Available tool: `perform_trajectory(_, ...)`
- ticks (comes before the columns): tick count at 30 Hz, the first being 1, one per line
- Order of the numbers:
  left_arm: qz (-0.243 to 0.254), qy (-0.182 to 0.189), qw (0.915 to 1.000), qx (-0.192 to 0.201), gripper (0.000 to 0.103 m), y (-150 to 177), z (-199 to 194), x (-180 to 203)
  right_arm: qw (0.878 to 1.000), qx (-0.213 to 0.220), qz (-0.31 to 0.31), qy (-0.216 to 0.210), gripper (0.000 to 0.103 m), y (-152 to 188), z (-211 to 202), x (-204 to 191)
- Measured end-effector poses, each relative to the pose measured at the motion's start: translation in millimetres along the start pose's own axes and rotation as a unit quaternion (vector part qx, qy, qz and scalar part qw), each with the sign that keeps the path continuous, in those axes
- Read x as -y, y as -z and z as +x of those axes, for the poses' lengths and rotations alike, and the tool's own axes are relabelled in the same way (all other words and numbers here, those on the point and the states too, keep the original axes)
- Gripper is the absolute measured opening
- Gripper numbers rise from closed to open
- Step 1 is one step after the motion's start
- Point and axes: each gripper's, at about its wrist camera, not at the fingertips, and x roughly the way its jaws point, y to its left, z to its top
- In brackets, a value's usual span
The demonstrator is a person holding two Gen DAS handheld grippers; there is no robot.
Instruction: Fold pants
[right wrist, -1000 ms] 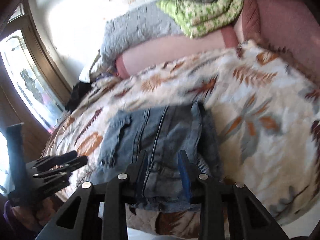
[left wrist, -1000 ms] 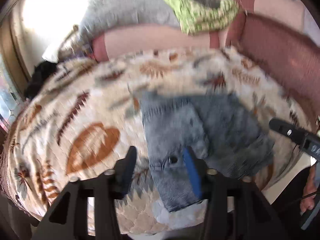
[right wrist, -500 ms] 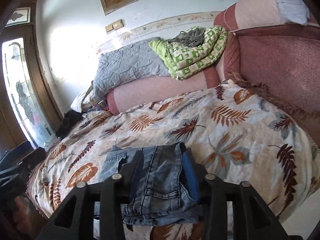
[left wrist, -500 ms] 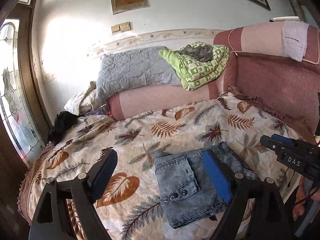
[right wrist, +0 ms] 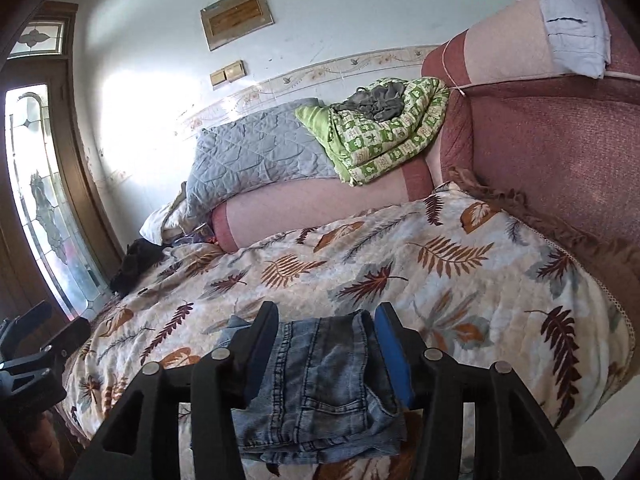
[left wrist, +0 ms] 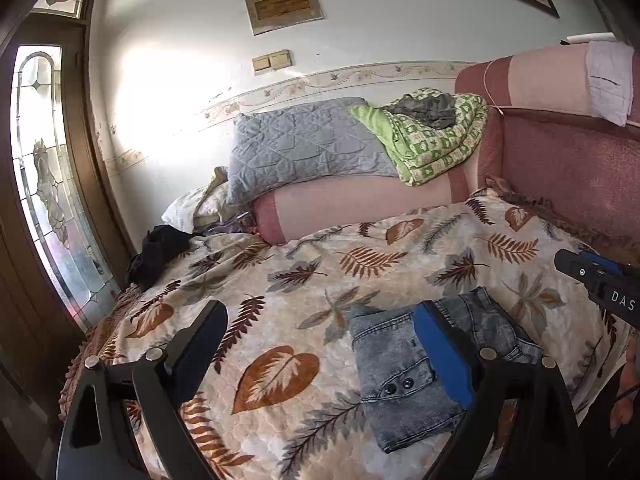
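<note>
The folded grey-blue denim pants lie as a compact stack on the leaf-print bedspread, near its front edge. My left gripper is wide open and empty, held above and in front of the bed, with the pants behind its right finger. My right gripper is open and empty, raised just in front of the pants, which show between its fingers. The right gripper's tip also shows in the left wrist view, right of the pants. The left gripper shows at the left edge of the right wrist view.
A pink bolster lies along the back with a grey quilted pillow and a green folded blanket on it. A maroon headboard rises on the right. Dark clothing lies at the bed's left, beside a stained-glass door.
Both grippers have pulled back and up from the pants. The left gripper has opened wide. The pants lie still, folded.
</note>
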Motion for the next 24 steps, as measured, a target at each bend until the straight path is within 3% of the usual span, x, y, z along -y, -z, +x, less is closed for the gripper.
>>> perform_trajectory(8,-0.011,-0.061,0.9979,-0.019,0.095,16.6,-5.2,-31.1,0.999,-0.016,0.0,-0.046,0.054,11.9,23.6,-33.0)
perform_trajectory(15,-0.038,-0.111,0.9882,-0.099,0.095,49.2,20.6,-55.2,0.995,-0.059,-0.029,-0.07,0.055,47.2,45.0,-54.2)
perform_trajectory(17,-0.041,-0.128,0.9853,-0.106,0.095,55.2,22.8,-59.2,0.995,-0.063,-0.032,-0.068,0.055,49.4,46.0,-53.0)
perform_trajectory(24,-0.059,-0.127,0.9849,-0.102,0.095,52.6,12.9,-75.6,0.996,-0.055,-0.035,-0.067,0.055,45.9,36.9,-59.3)
